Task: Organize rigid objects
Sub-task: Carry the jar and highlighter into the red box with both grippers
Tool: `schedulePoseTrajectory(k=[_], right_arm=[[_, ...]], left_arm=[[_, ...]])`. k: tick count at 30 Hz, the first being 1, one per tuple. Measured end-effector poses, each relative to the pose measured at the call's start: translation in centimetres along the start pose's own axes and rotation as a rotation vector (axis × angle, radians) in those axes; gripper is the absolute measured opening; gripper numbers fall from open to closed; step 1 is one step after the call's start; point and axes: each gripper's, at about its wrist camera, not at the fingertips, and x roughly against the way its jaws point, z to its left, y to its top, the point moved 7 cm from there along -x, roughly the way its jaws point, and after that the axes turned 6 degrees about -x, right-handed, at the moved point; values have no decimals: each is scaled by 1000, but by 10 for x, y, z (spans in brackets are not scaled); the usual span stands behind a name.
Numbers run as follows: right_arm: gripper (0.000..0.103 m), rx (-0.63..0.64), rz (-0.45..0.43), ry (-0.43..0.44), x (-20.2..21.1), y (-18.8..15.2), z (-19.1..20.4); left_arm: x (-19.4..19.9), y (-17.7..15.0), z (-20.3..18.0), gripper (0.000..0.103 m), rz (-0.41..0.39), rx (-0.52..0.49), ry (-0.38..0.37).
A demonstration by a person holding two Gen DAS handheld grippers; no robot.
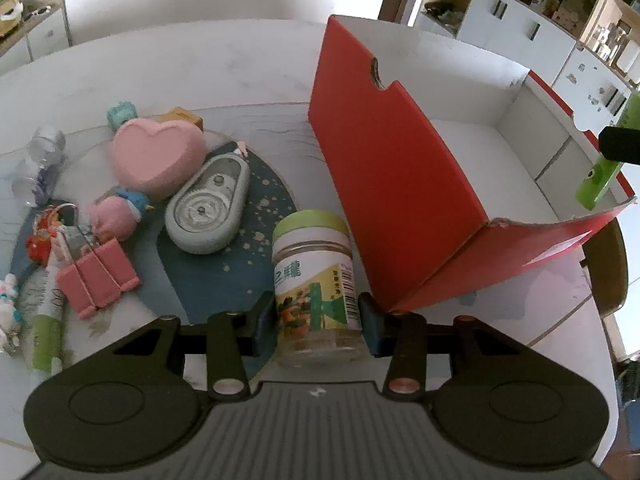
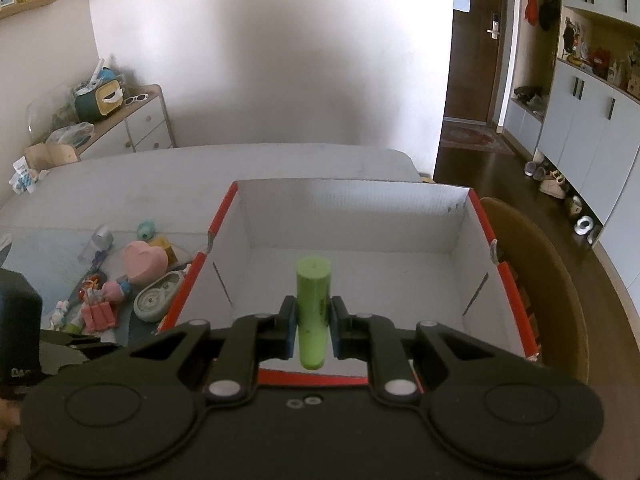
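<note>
Left wrist view: left gripper (image 1: 318,322) has its fingers closed on a jar (image 1: 316,280) with a green lid, upright on the table (image 1: 200,64), just left of the red box (image 1: 400,184). Further left lie a pink heart (image 1: 154,152), a grey tape dispenser (image 1: 208,210) and a pink clip (image 1: 98,278).

Right wrist view: right gripper (image 2: 313,330) clamps a green tube (image 2: 313,312), upright, held over the box's white interior near its front wall. The box (image 2: 400,280) holds nothing else visible.
</note>
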Motion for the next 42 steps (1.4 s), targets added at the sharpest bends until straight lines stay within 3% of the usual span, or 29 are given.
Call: schedulePoseTrajectory(k=[13, 29, 35, 42], right_arm=[[16, -18, 3, 28, -1, 9, -27], [16, 18, 67, 57, -15, 16, -63], [16, 44, 108, 61, -24, 16, -74], [15, 90, 213, 67, -47, 10, -80]], left_arm=[[44, 23, 3, 42, -65, 103, 27], [90, 95, -46, 42, -191, 72, -24], [65, 123, -91, 42, -179, -2, -84], [-4, 140, -132, 42, -74, -59, -134]])
